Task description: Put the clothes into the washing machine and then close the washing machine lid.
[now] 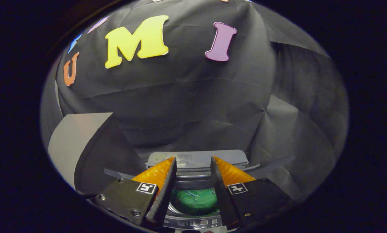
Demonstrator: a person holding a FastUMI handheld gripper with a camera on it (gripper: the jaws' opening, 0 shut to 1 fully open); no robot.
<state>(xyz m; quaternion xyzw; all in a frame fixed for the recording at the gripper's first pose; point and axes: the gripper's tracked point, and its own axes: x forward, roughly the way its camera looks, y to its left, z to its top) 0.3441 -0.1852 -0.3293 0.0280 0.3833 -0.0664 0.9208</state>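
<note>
— Green cloth, location?
— The clothes (196,201) lie inside the washing machine (193,181) drum, seen between my fingers.
— Jaws?
— My jaws (193,163) stand released, gripping nothing, above the drum's opening.
— Lid?
— The washing machine lid (73,142) is raised, beside my left finger, against the black cloth wall (187,103).

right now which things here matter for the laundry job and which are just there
For the job:
- green clothes, in the drum
- washing machine
- raised lid
- gripper, fingers open, holding nothing

Just there:
- grey panel
- black cloth wall
</note>
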